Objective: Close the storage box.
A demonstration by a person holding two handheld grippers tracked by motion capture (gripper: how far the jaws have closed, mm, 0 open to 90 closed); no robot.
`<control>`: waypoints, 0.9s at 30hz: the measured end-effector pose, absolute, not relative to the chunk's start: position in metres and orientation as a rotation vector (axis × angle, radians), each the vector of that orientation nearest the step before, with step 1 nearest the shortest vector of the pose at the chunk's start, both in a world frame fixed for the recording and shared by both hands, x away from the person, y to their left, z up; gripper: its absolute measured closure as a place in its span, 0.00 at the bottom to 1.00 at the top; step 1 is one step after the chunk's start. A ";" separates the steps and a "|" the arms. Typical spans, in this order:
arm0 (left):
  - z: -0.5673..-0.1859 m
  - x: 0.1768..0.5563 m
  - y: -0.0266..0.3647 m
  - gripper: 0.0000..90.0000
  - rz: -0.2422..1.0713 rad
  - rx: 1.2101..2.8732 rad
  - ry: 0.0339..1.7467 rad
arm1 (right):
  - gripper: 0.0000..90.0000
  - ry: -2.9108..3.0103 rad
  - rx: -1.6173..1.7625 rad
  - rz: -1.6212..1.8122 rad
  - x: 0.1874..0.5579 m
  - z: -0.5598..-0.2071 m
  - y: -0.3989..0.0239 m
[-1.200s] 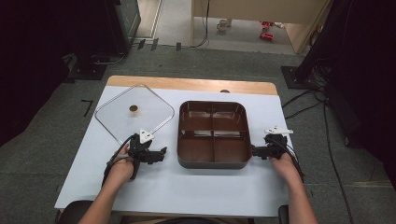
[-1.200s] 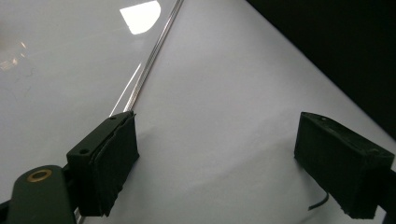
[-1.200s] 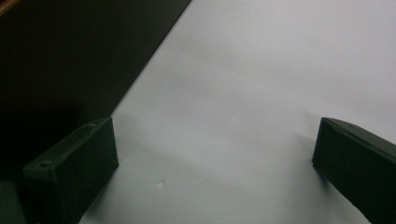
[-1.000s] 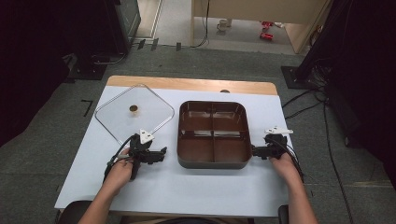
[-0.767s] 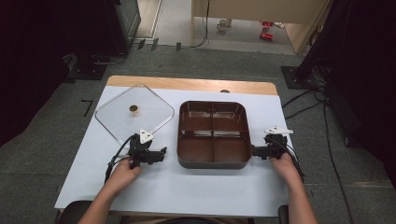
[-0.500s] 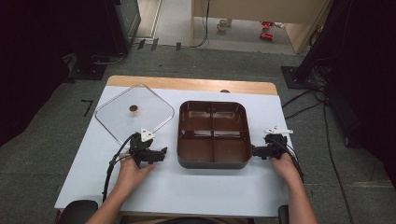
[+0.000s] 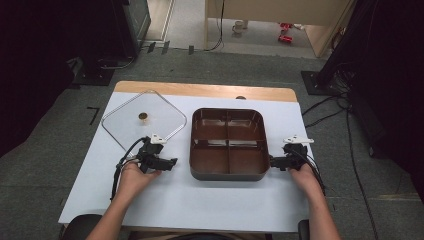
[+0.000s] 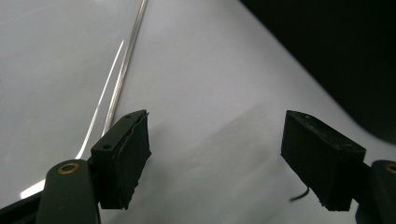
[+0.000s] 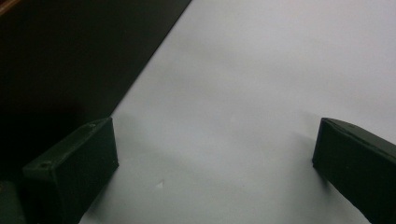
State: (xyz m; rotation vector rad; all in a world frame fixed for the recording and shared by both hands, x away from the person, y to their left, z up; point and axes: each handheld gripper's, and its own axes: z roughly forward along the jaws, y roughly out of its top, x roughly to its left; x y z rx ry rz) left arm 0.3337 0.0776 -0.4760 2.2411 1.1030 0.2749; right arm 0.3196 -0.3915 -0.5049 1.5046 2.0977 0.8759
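high view: the left hand-held gripper (image 7: 170, 163) sits just left of the brown divided tray (image 7: 228, 142), apart from it, with the clear lid (image 7: 145, 120) right behind it. the right hand-held gripper (image 7: 274, 162) sits at the tray's right wall; whether it touches, cannot tell.

left gripper view: jaws apart over bare worktop (image 8: 210, 84), having just been closing, nothing between them; lid edge ahead-left.

right gripper view: jaws wide apart, empty; tray wall at the left.

tray (image 7: 228, 173) — dark brown | lid (image 7: 125, 125) — clear, knob perhaps brass | table (image 7: 200, 200) — white
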 end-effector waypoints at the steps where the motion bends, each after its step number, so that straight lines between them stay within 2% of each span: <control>1: -0.474 0.334 0.078 0.28 0.251 2.226 1.090 | 0.00 2.098 1.505 0.876 0.320 -0.505 -0.392; 4: -0.469 0.333 0.083 0.28 0.172 2.187 1.029 | 0.00 2.098 1.505 0.876 0.320 -0.505 -0.392; 6: -0.468 0.333 0.084 0.28 0.170 2.183 1.014 | 0.00 2.099 1.504 0.876 0.320 -0.505 -0.392; 11: -0.457 0.333 0.089 0.36 0.251 2.228 0.908 | 0.00 2.102 1.502 0.874 0.320 -0.505 -0.392; 17: -0.453 0.341 0.096 0.43 0.210 2.200 0.925 | 0.00 2.102 1.502 0.875 0.320 -0.505 -0.392; 27: -0.450 0.362 0.106 0.41 0.252 2.171 0.940 | 0.00 2.103 1.501 0.875 0.320 -0.505 -0.392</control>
